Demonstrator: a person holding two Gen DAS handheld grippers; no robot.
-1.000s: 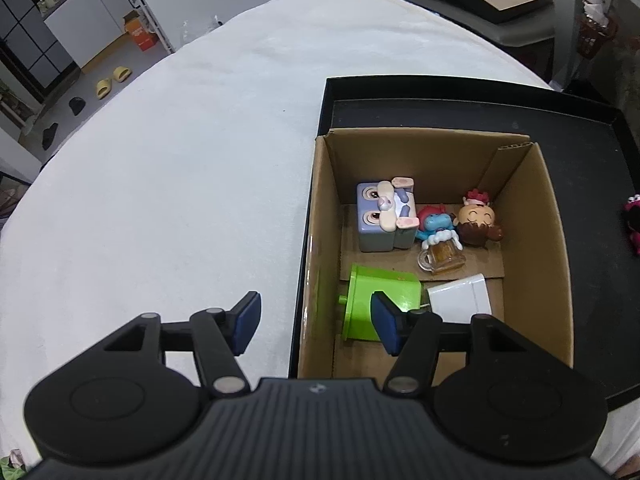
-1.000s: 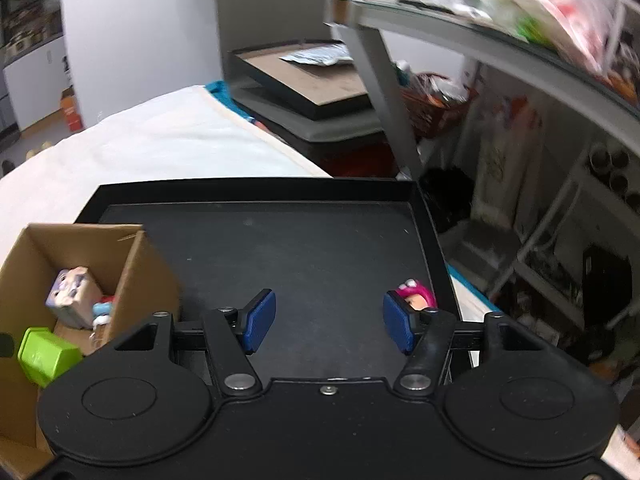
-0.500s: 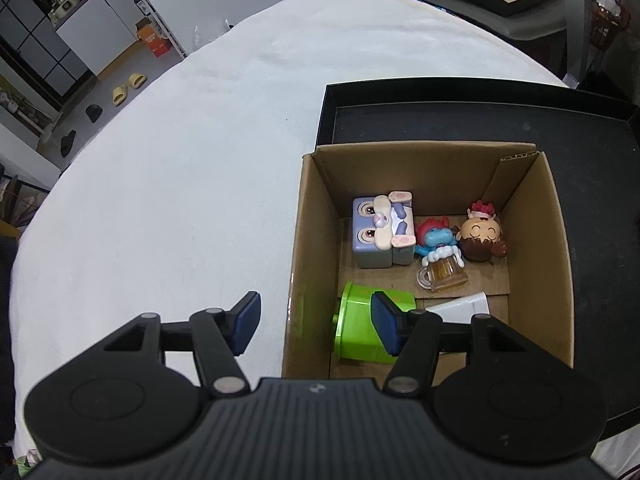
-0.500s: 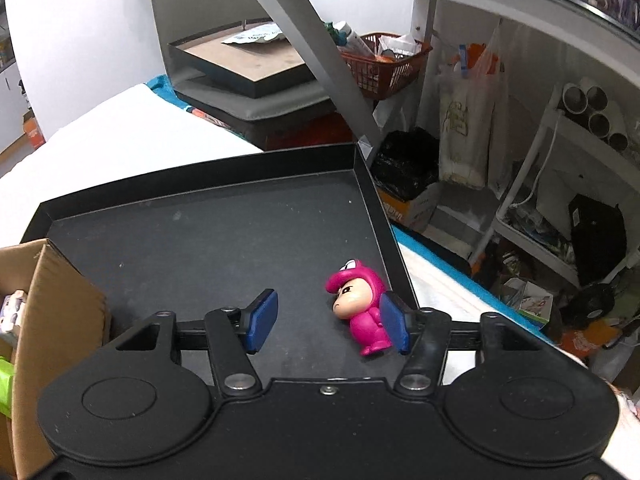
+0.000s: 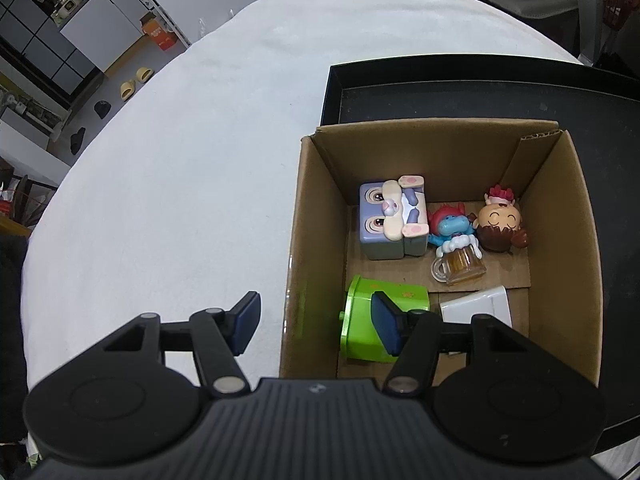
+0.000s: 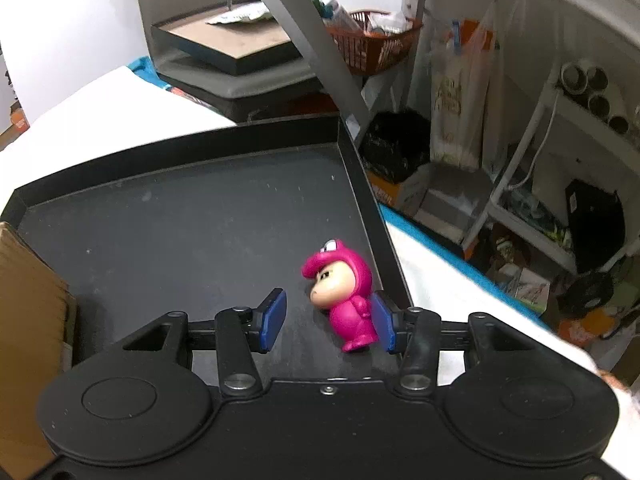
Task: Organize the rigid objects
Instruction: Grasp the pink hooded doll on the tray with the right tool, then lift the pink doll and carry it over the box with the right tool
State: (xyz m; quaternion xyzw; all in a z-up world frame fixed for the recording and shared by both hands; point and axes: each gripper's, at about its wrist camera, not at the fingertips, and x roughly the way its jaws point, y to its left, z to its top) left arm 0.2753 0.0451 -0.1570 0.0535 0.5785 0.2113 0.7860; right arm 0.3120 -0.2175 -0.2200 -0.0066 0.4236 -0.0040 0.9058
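Observation:
A pink toy figure point(image 6: 346, 292) stands on the black tray point(image 6: 180, 216) near its right rim. My right gripper point(image 6: 328, 322) is open around it, the right pad beside its back, the left pad apart. A cardboard box point(image 5: 560, 208) on the tray holds a grey-blue block toy point(image 5: 390, 220), a blue-and-red figure point(image 5: 450, 224), a brown-haired figure point(image 5: 500, 226), a beer-mug toy point(image 5: 458, 264), a green container point(image 5: 380, 320) and a white object point(image 5: 480, 306). My left gripper point(image 5: 316, 326) is open and empty, straddling the box's left wall.
The white table point(image 5: 180, 160) spreads left of the box. The box's edge point(image 6: 28, 300) shows left in the right wrist view. Beyond the table's right edge stand shelves, a plastic bag point(image 6: 456, 112) and clutter. A stacked tray point(image 6: 228, 48) lies behind.
My right gripper has swung right and closed in on the pink figure, which now stands between its pads. The left gripper has drifted slightly; the box sits further right in its view.

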